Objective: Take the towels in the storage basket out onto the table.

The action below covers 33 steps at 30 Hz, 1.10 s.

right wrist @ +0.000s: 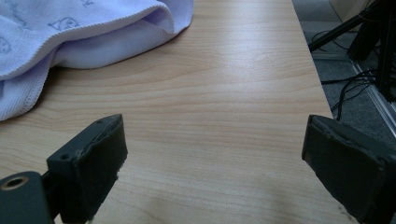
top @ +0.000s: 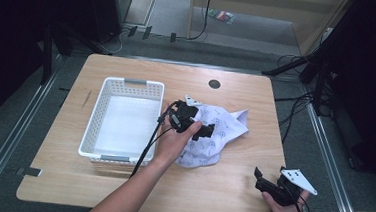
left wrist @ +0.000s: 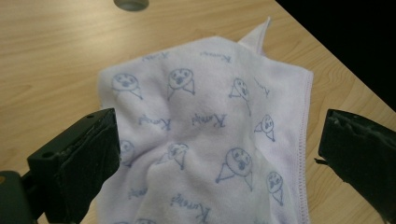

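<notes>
The left claw (left wrist: 219,154) hangs with jaws wide apart over the crumpled white cloth with blue cartoon print (left wrist: 210,116). The right claw (right wrist: 215,163), jaws likewise spread and empty, sits above the bare wooden surface (right wrist: 224,93).

the left forearm (top: 125,192) reaches in from the bottom edge, angled up and to the right. its hand (top: 173,140) wraps the left gripper (top: 205,132), whose jaws stand wide apart, nothing pressed between them. the right hand (top: 284,208) sits low at the near right corner, holding the right gripper (top: 261,179), jaws spread wide too.
</notes>
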Each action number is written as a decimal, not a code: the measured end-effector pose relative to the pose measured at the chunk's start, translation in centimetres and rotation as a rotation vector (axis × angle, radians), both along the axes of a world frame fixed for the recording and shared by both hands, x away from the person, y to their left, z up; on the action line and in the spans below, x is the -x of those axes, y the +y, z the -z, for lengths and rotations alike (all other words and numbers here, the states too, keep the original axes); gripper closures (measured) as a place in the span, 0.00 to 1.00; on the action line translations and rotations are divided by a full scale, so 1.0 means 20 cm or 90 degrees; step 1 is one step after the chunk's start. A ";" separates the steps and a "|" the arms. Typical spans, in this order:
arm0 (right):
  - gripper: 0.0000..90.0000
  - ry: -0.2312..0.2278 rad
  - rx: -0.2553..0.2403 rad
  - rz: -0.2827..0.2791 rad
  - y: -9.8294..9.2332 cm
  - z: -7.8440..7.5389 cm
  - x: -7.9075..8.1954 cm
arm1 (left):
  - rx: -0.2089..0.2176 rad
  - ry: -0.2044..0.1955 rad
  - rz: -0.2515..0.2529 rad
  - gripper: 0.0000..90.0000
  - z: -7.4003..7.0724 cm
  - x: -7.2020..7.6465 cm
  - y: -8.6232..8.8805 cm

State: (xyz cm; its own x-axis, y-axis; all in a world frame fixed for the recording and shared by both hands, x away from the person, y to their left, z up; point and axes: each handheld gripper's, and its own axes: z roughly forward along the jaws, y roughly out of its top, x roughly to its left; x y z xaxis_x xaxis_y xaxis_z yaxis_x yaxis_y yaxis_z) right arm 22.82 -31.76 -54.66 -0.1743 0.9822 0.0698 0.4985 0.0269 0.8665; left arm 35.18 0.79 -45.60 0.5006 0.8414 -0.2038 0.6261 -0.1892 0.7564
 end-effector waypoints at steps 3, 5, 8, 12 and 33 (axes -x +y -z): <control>0.07 0.000 0.000 0.000 0.00 0.00 0.00 | 0.012 -0.012 0.003 0.00 -0.04 0.02 0.04; 0.07 0.000 0.000 0.000 0.00 0.00 0.00 | 0.017 -0.022 0.002 0.00 -0.07 0.03 0.06; 0.07 0.000 0.001 0.000 0.00 0.00 0.00 | 0.011 -0.038 -0.006 0.00 -0.11 0.04 0.09; 0.07 0.000 0.002 0.000 0.00 0.00 0.00 | 0.013 -0.052 -0.012 0.00 -0.14 0.06 0.14; 0.07 0.001 0.005 0.002 0.00 0.00 0.00 | 0.010 -0.105 -0.084 0.00 -0.21 0.15 0.54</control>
